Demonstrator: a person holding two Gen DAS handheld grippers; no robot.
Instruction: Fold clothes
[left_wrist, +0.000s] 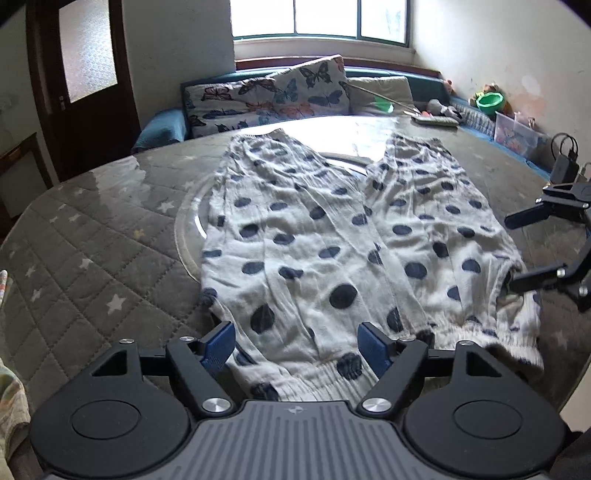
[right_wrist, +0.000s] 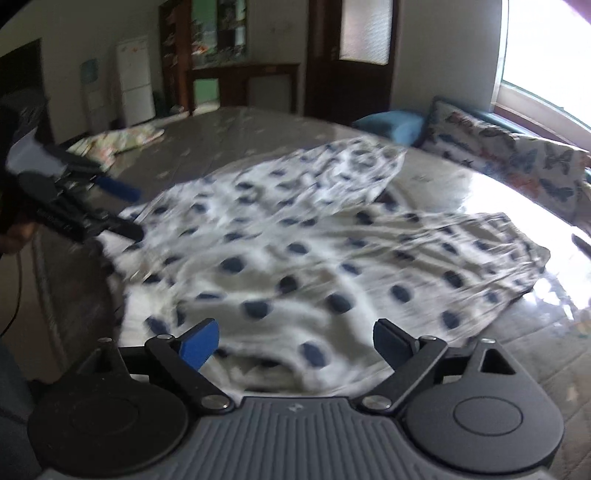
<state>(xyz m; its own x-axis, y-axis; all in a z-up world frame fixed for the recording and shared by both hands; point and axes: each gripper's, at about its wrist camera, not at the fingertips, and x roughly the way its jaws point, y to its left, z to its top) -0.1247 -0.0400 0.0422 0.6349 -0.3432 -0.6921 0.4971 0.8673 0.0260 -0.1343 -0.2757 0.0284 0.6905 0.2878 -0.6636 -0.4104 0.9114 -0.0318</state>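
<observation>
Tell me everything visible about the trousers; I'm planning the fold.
The trousers are white, crinkled thin fabric with dark blue dots and an elastic waistband. They lie flat on the quilted grey table, legs spread in a V toward the window, waistband nearest. The open left gripper hovers at the waistband; the open right gripper is at their side edge.

Left gripper (left_wrist: 297, 345) low over the waistband end of the pants (left_wrist: 332, 240), jaws wide apart, blue pads (left_wrist: 375, 347) either side of the elastic band, nothing between them. Pants white with dark blue dots, spread flat on the table (left_wrist: 92, 240), both legs running away toward the window (left_wrist: 325, 18), a gap between the leg ends. Table has a grey quilted star cover under a glass top. Right gripper (left_wrist: 517, 251) enters from the right edge, fingers apart, lower finger at the pants' right edge near the waistband. Butterfly-print cushions (left_wrist: 273, 96) on the bench behind the table.
</observation>
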